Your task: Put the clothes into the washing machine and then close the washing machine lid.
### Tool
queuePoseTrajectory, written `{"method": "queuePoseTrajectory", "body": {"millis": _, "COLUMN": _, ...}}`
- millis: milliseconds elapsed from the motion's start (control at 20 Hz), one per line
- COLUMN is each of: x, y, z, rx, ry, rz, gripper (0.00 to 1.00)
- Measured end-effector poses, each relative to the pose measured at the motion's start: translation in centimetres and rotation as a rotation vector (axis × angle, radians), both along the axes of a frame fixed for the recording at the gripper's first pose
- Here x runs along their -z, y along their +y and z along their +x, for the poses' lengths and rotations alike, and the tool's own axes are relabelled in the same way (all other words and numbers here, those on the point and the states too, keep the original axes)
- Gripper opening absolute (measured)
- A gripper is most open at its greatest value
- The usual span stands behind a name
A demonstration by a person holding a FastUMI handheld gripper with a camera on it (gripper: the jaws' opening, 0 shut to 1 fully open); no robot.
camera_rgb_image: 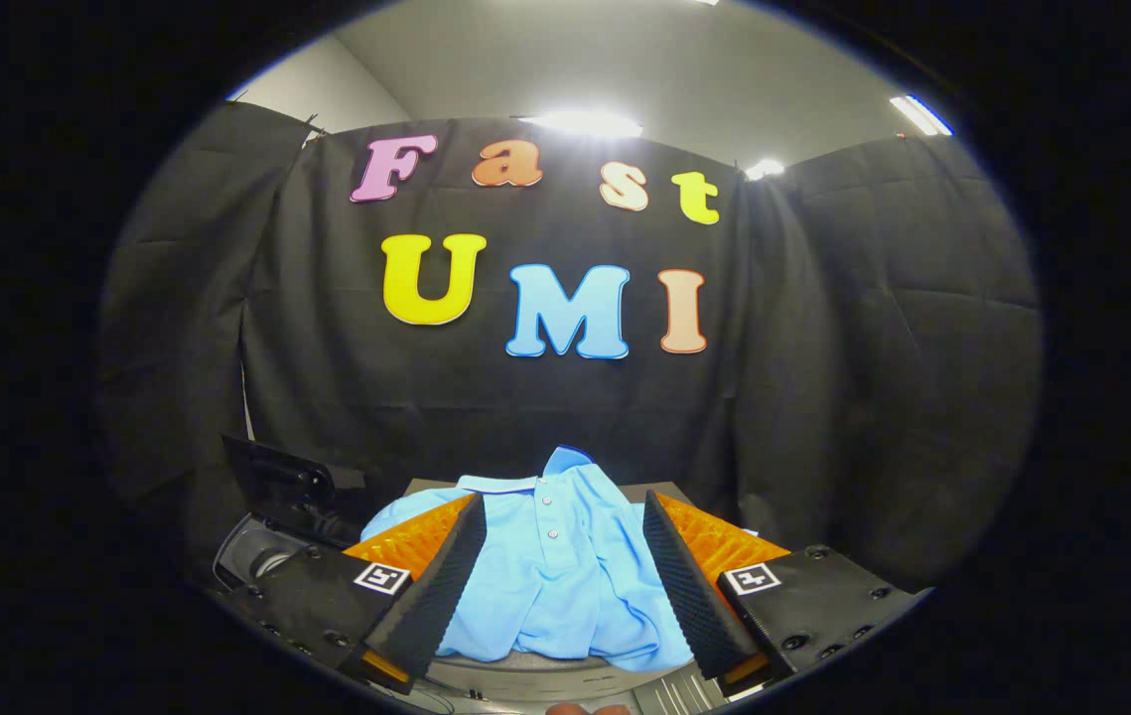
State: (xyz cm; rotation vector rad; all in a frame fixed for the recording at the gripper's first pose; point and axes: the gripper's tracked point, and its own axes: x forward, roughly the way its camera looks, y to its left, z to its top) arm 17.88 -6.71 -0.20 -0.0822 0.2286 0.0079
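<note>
Blue polo shirt (555, 586) ahead of my gripper (560, 516).
My fingers spread wide beside it; left, perhaps the washing machine (272, 536).

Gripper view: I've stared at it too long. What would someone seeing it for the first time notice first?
First, the light blue polo shirt, lying crumpled on a dark surface between the fingers of the open tongs, collar pointing away toward the black cloth wall. Next, the washing machine just beyond the left finger, its dark lid raised. Neither finger presses on the shirt.
</note>
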Motion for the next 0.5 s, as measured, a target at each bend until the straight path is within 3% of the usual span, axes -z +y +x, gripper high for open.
{"method": "queuePoseTrajectory", "body": {"millis": 500, "x": 5.8, "y": 0.5, "z": 7.1, "rx": -0.073, "ry": 0.162, "rz": -0.038, "gripper": 0.99}}
